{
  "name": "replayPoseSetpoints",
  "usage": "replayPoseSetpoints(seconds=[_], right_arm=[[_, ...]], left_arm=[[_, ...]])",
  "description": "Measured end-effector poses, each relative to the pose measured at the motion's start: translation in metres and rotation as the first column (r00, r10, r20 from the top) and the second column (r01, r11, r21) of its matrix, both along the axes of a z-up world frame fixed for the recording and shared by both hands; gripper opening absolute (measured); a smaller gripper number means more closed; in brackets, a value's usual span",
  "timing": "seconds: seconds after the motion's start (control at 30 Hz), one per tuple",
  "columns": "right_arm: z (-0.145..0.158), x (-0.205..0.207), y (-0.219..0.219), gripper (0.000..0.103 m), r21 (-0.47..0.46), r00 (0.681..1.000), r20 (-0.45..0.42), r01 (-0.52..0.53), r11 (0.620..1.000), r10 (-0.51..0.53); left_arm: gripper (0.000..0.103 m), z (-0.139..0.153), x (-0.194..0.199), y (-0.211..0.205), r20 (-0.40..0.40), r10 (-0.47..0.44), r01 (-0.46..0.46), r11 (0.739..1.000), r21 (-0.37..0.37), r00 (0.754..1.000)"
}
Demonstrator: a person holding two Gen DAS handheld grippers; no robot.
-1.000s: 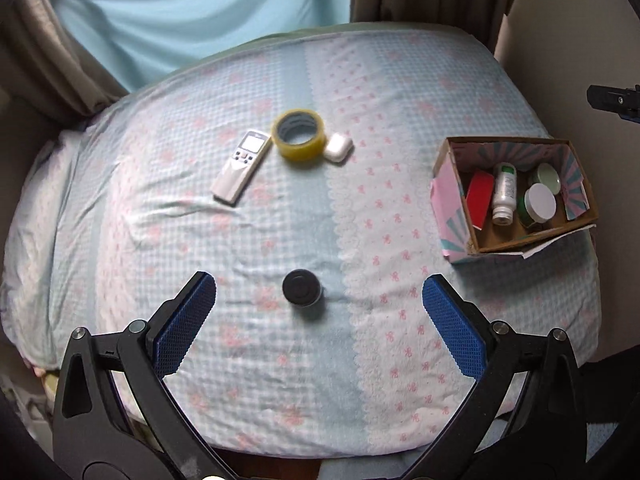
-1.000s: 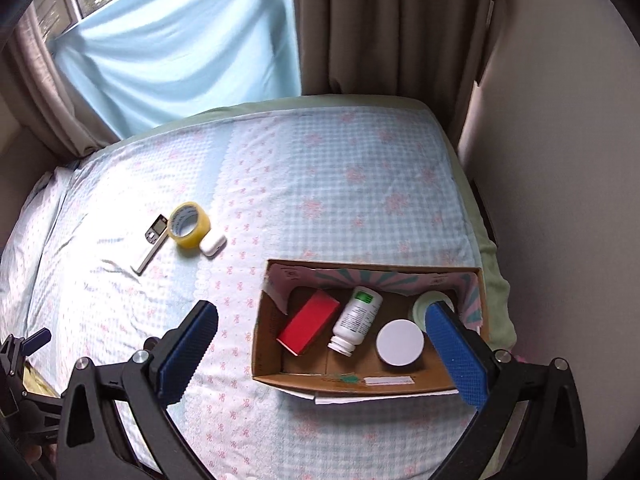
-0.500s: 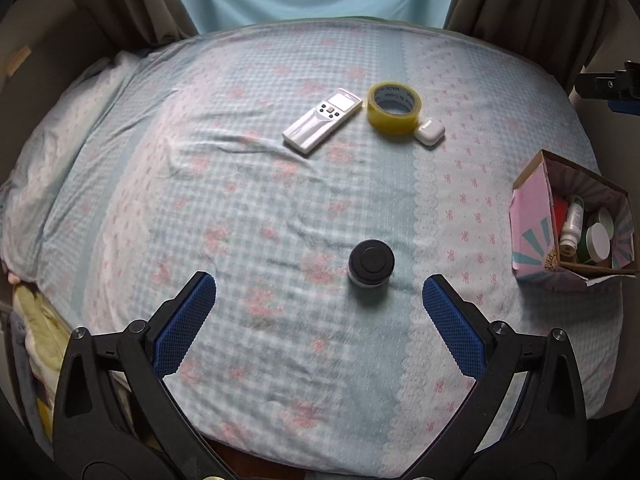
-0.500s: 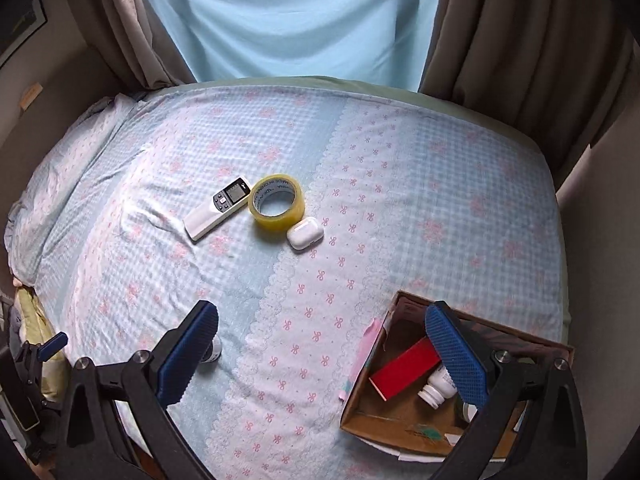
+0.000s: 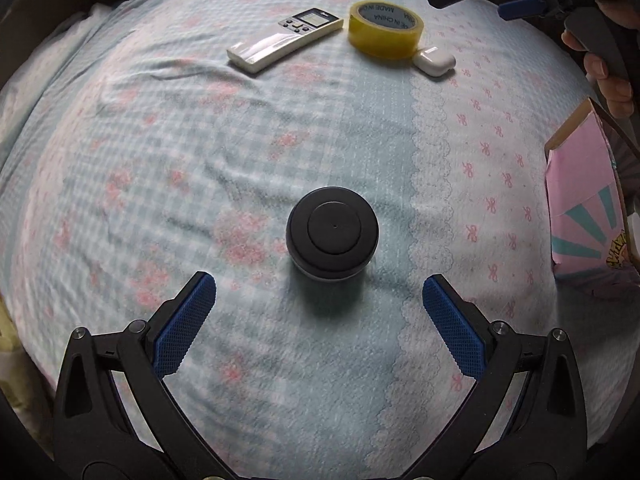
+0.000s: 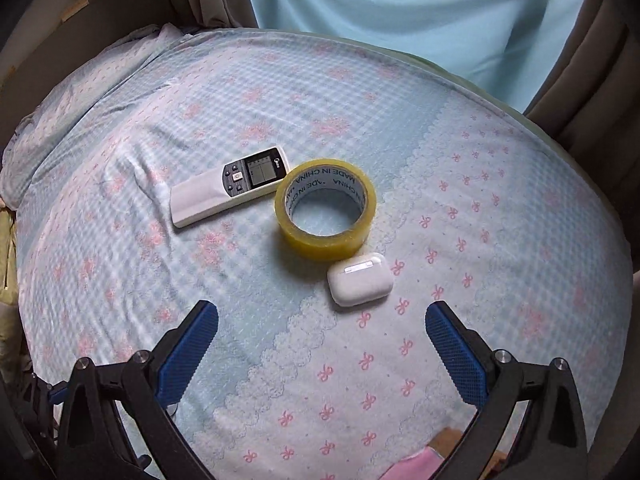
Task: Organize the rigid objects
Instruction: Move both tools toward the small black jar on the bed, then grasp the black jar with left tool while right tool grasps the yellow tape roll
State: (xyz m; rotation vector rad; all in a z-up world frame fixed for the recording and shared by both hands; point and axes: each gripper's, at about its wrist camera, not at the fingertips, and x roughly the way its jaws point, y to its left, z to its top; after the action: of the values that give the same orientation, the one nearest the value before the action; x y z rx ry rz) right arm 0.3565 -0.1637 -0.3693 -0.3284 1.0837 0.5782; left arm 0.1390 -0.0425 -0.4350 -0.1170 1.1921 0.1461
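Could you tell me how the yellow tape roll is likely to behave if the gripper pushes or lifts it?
Lying flat, the tape roll probably slides rather than rolls. Its open ring looks stiff and light. Pushed, it may nudge the earbud case touching it.

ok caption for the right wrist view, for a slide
Open right gripper above a white earbud case, yellow tape roll and white remote.

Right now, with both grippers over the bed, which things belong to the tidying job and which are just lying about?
Job:
- round black-lidded jar
- white remote control
- yellow roll of packing tape
- white earbud case
- pink cardboard box
- left gripper, open
- right gripper, open

Lying about:
- checked floral bedsheet
- pale blue curtain
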Motion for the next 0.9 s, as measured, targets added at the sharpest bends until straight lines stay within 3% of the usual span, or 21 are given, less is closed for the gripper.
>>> replayPoseSetpoints(seconds=[0.2, 0.5, 0.57, 0.7, 0.77, 0.9], right_arm=[[-0.042, 0.048, 0.033, 0.103, -0.02, 0.996, -0.04, -0.074, 0.997, 0.073], [-0.081, 0.098, 0.058, 0.103, -0.026, 0.991, -0.106, -0.09, 0.996, 0.087], [-0.086, 0.103, 0.061, 0.103, -0.027, 0.99, -0.107, -0.09, 0.996, 0.087], [-0.092, 0.111, 0.064, 0.103, -0.01, 0.99, -0.106, -0.089, 0.996, 0.087], [-0.092, 0.111, 0.065, 0.1, -0.004, 0.989, -0.115, -0.091, 0.996, 0.09], [-0.093, 0.112, 0.066, 0.099, -0.022, 0.991, -0.114, -0.079, 0.997, 0.076]], left_arm=[[0.103, -0.029, 0.02, -0.004, -0.033, 0.037, -0.037, 0.999, 0.013, 0.999], [0.095, -0.043, 0.035, -0.004, -0.043, 0.096, -0.096, 0.995, -0.007, 0.994], [0.086, -0.045, 0.036, -0.004, -0.046, 0.104, -0.105, 0.995, -0.003, 0.993], [0.08, -0.044, 0.038, -0.002, -0.044, 0.108, -0.108, 0.994, -0.009, 0.993], [0.066, -0.043, 0.04, 0.001, -0.04, 0.119, -0.119, 0.993, 0.0, 0.992], [0.053, -0.04, 0.041, 0.005, -0.031, 0.132, -0.132, 0.991, -0.007, 0.991]])
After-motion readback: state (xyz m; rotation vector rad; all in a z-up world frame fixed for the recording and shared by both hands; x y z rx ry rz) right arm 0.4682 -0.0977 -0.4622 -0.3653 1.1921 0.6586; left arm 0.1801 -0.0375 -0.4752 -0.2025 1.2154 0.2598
